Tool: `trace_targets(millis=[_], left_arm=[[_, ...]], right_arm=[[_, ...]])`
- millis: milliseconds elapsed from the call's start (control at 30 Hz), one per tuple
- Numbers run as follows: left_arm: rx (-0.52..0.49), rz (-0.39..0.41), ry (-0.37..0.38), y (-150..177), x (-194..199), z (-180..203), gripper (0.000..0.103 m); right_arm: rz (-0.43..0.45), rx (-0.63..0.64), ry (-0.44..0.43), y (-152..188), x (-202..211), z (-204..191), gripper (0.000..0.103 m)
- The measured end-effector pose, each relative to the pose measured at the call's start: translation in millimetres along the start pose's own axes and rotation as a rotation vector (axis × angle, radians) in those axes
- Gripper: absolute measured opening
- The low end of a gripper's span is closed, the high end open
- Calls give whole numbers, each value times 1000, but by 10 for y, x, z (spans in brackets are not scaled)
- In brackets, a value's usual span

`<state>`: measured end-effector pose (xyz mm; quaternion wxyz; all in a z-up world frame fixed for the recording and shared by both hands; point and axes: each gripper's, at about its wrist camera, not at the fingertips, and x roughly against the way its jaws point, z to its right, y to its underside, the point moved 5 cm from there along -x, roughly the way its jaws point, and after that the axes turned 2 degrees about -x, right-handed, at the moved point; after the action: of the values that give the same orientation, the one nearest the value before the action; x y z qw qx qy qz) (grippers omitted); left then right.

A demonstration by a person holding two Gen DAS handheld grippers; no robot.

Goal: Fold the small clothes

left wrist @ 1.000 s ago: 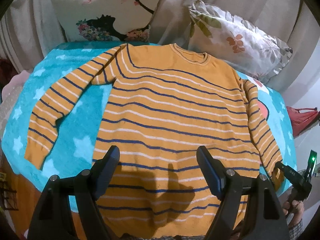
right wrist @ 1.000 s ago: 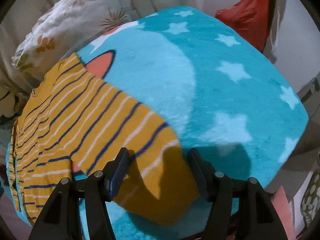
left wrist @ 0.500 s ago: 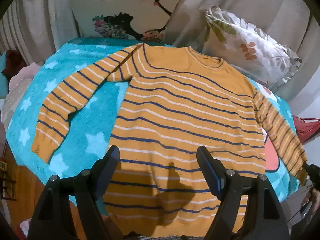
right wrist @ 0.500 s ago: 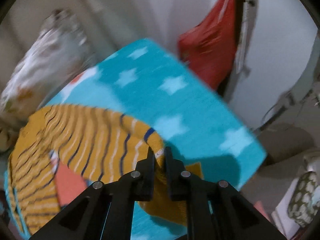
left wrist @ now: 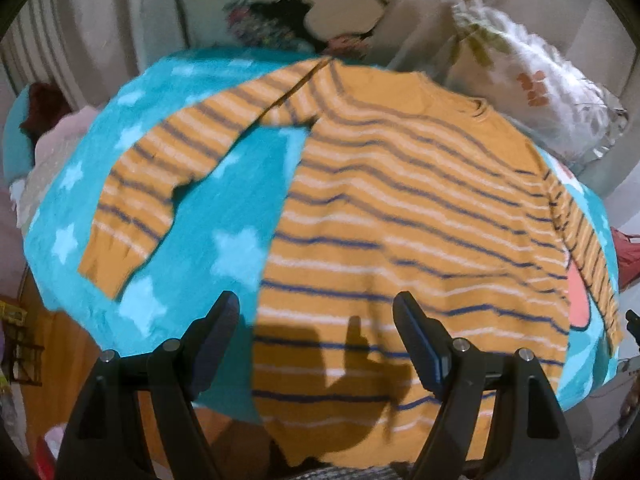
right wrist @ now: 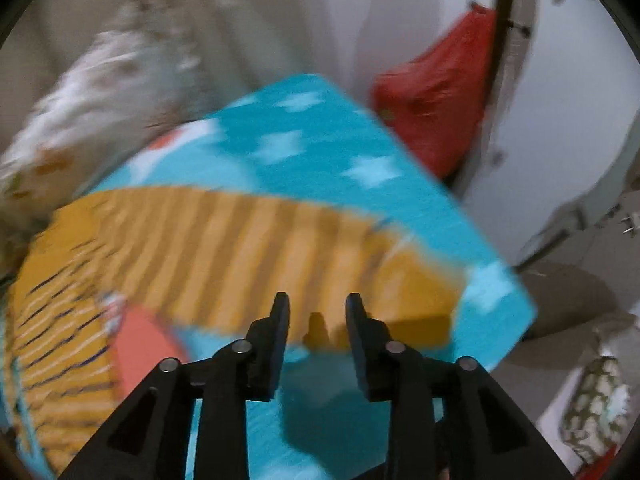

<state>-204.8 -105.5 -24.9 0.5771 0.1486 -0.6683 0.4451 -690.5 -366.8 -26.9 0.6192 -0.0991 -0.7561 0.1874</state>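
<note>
An orange sweater with blue and white stripes lies flat, front up, on a turquoise star blanket. Its left sleeve stretches down-left; its right sleeve lies along the right edge. My left gripper is open and empty above the sweater's hem. In the right wrist view the right sleeve lies stretched across the blanket, its cuff just beyond my right gripper, which is open with nothing between the fingers. Both views are blurred.
Two printed pillows lean at the back against a beige cover. A red bag hangs right of the bed beside a white wall. The blanket's edge drops off near both grippers; an orange wooden bed side shows at lower left.
My right gripper shut on the right sleeve's cuff, pulled it outward, and has now opened and let it go. The left gripper has drifted left and stayed open.
</note>
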Motion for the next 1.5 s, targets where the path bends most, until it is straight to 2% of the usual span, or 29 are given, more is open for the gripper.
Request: trace_targets(millis=[67,167,300,400,433,500,533,567,600,633,700,867,933,1033,1133,1267,1333,1400,1500], left_arm=[[33,-28,27,94,-89,-106,78],[71,-62,69,227,-192,-192,78],[63,-88,63,368,-251,-206,78],[19,-133,57,503,-324,-125,76],[18,-143,67,531,-340,-113,61],[-3,-128,31,571,-315,-100,42],[-12,-127,32,578,-299,-89,27],[-7,-125,37,583,-274,-95,19],[2,-125,35,588,-255,-115,17],[12,-127,36,597,-247,-147,12],[24,-134,34,621,-194,-197,11],[19,-144,20,776,-24,-316,11],[24,-147,39,798,12,-351,11],[31,-123,28,764,103,-420,11],[43,-89,25,677,195,-435,14],[51,-52,43,554,313,-402,40],[49,-44,52,508,325,-354,42],[49,-46,63,466,310,-277,42],[46,-52,78,428,320,-199,42]], right_arm=[[-48,43,-132,241,23,-330,45],[-178,147,-299,687,-81,-876,45],[-276,270,-408,1174,-156,-1405,45],[-314,317,-423,1339,-233,-1609,45],[-321,332,-415,1381,-262,-1658,45],[-322,350,-400,1459,-292,-1709,47],[-307,356,-389,1460,-292,-1713,47],[-305,356,-385,1454,-287,-1690,41],[-305,351,-385,1455,-281,-1649,20],[-310,342,-391,1466,-291,-1638,10],[-331,303,-423,1524,-310,-1660,8],[-347,251,-438,1616,-204,-1391,7],[-352,240,-460,1627,-164,-1317,7],[-303,190,-496,1477,-56,-1182,7],[-207,10,-444,1110,-83,-640,8],[-144,-259,-381,764,-275,215,10],[-119,-375,-379,638,-357,584,14],[-99,-439,-379,566,-406,775,33],[-70,-521,-382,439,-465,998,35]])
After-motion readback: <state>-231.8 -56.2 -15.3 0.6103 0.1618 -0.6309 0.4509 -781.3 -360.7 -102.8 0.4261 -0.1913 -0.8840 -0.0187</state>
